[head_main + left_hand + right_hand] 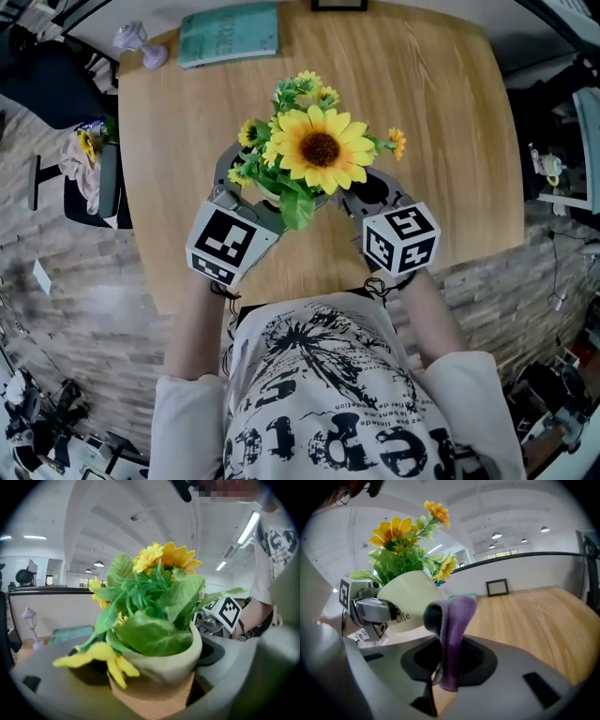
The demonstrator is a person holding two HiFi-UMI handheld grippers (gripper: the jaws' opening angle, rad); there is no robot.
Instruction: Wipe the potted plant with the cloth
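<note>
Two grey plastic claws here, plus one potted plant in between. Smooth, round, cream-coloured pot (410, 603) with dark "Life" lettering on the side, stuffed with glossy, plastic-looking green leaves (150, 634), a few small yellow blooms and one big yellow sunflower with a brown centre (320, 149).

Located over the near half of the pale wood-grain table (441, 112) with rounded corners, right in front of the person's printed white T-shirt (328, 375). Long axis pretty much vertical, sunflower face aimed straight up at the head camera. Pot tipped a bit in the right claw view, mouth leaning away from the cloth side. Can't tell whether resting on the table or lifted off it.

Left claw (251, 183): clamped on the pot, one broad grey jaw on either side of the pot wall, sliver of table wood showing through the gap underneath.

Right claw (440, 667): pinched tight on a fuzzy purple cloth (452, 634), microfibre by the look of it. Narrow strip of it sticking upright out of the pinch, folded over at the top into a loop with a darker inside. Top of the fold right up against the pot's lower wall; actual contact hard to call.

Way off at the far edge, well apart from the plant: flat teal book (230, 33) and a small lilac lantern-shaped ornament (141, 45).
</note>
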